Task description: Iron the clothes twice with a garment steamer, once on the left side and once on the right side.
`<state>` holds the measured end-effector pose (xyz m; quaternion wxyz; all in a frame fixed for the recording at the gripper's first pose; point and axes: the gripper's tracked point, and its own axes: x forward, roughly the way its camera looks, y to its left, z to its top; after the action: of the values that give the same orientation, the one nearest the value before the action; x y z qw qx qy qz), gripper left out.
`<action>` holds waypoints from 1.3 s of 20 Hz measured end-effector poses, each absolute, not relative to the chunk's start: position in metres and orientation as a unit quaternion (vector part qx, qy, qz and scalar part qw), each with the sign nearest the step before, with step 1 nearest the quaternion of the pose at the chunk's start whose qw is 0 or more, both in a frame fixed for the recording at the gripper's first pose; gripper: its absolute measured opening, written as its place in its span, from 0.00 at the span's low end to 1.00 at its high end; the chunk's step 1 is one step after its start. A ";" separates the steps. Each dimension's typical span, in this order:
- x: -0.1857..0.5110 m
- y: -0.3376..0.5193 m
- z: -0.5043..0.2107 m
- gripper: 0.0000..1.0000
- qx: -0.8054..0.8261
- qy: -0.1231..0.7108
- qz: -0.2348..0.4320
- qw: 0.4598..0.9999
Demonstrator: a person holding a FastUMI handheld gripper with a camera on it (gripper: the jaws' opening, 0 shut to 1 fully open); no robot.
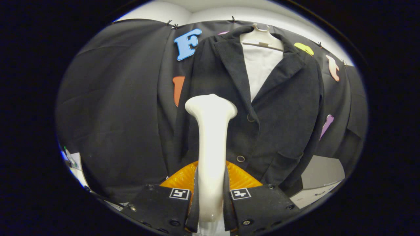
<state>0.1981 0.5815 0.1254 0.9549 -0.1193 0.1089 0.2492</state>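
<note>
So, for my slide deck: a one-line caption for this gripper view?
Gripper shut on white garment steamer, its head raised before a hanging black jacket.

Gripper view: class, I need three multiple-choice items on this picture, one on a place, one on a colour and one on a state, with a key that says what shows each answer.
1. Where is the steamer's head?
A. against the jacket's front, beside the buttons
B. on the white shirt
C. above the hanger

2. What colour is the steamer?
A. blue
B. cream white
C. black

3. What are the tool's fingers doing?
A. spread wide with nothing between them
B. pinching the jacket's sleeve
C. closed on the steamer's handle

Key:
1 A: the steamer has its head at the dark jacket, next to the buttons, below the shirt and hanger.
2 B: its whole body is cream white.
3 C: the tool has both fingers pressed on the handle.
</note>
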 end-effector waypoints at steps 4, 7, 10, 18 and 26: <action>0.200 0.573 0.100 0.32 -0.120 0.129 0.246 0.953; 0.199 0.567 0.085 0.32 -0.124 0.144 0.243 0.951; 0.194 0.556 0.065 0.32 -0.129 0.157 0.242 0.949; 0.186 0.540 0.013 0.32 -0.143 0.191 0.244 0.940; 0.183 0.527 -0.036 0.32 -0.148 0.231 0.242 0.931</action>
<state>0.1827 0.5268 -0.0365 0.9307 -0.1480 0.2308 0.2420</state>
